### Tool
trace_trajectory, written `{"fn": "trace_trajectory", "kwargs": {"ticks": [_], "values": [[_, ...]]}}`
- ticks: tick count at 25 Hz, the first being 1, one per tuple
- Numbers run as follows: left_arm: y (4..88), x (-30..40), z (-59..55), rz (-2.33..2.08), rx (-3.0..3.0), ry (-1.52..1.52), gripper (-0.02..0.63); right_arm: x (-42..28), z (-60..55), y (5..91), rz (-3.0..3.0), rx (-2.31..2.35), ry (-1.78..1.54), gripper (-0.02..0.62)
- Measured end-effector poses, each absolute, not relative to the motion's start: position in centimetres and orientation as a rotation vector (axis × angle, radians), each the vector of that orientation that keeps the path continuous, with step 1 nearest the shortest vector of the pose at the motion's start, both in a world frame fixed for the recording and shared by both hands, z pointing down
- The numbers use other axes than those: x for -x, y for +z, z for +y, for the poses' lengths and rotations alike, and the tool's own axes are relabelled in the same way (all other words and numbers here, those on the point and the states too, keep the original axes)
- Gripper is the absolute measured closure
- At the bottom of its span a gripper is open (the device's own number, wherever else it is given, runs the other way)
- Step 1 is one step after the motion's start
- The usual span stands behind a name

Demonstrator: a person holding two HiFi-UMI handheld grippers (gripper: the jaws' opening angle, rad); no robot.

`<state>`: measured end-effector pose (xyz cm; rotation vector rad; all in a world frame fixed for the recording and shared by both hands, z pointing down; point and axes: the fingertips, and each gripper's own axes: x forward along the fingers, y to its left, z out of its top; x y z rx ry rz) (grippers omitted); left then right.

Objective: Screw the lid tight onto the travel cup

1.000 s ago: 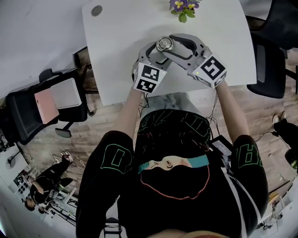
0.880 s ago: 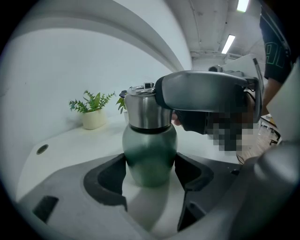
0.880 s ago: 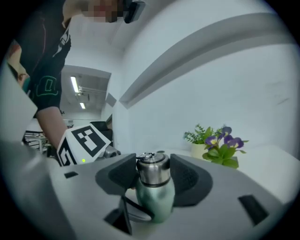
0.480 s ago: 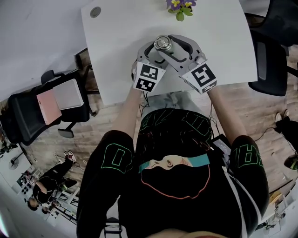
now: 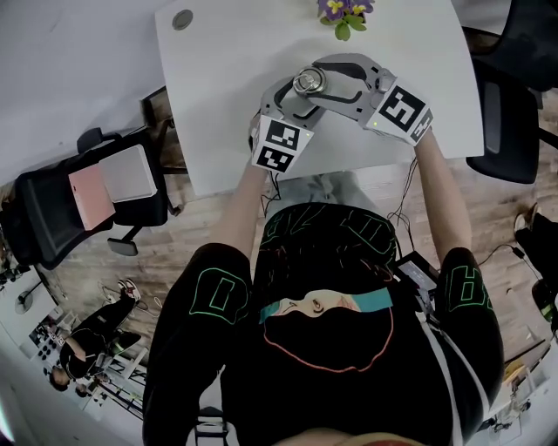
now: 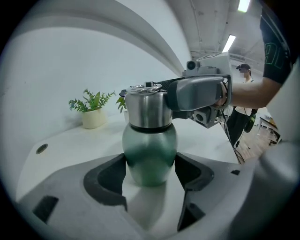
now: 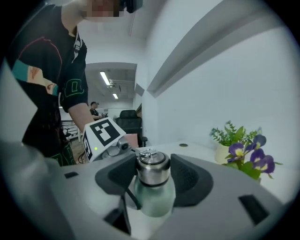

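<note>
While reading outward from the body in the head view, first come two bare forearms crossing the near edge of the white table (image 5: 218, 104), each behind a gripper with a square-marker cube. Next, from 7 o'clock of the travel cup (image 6: 150, 152), the left gripper (image 6: 150, 163): jaws closed on the cup's green body, dark pads pressed against both sides low down. Stands upright on the tabletop, close to the near edge, between the two grippers. Reaching across from between 3 and 4 o'clock, higher up, the right gripper (image 7: 153, 169): jaws spread wide yet clamped on the steel lid (image 7: 152, 166), one pad against each side. Sits on the cup's neck above a dark band, with a small metal loop on top. Farther off, at 1 o'clock of the cup, a potted plant (image 5: 342, 12) with purple flowers by the table's far edge. At 10 o'clock, a round grey grommet (image 5: 182, 19) set into the far left corner of the tabletop. Off the table at 8 o'clock, a black chair (image 5: 48, 222) bearing a pink flat item and a white one; at 3 o'clock, another dark chair (image 5: 510, 113) on the wooden floor.
</note>
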<state>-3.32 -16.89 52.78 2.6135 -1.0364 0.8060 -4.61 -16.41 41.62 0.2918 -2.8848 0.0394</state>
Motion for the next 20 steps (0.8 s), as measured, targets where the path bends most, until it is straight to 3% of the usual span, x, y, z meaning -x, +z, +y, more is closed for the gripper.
{"fn": "trace_trajectory", "kwargs": {"ticks": [10, 20], "values": [[52.49, 3.51, -16.6, -1.031, -2.612, 0.805, 0.268, 5.1, -16.4, 41.86, -2.872, 0.027, 0.159, 0.359], [52.83, 3.35, -16.74, -1.034, -2.608, 0.809, 0.268, 4.55, -16.85, 42.28, -2.919, -0.511, 0.213, 0.36]]}}
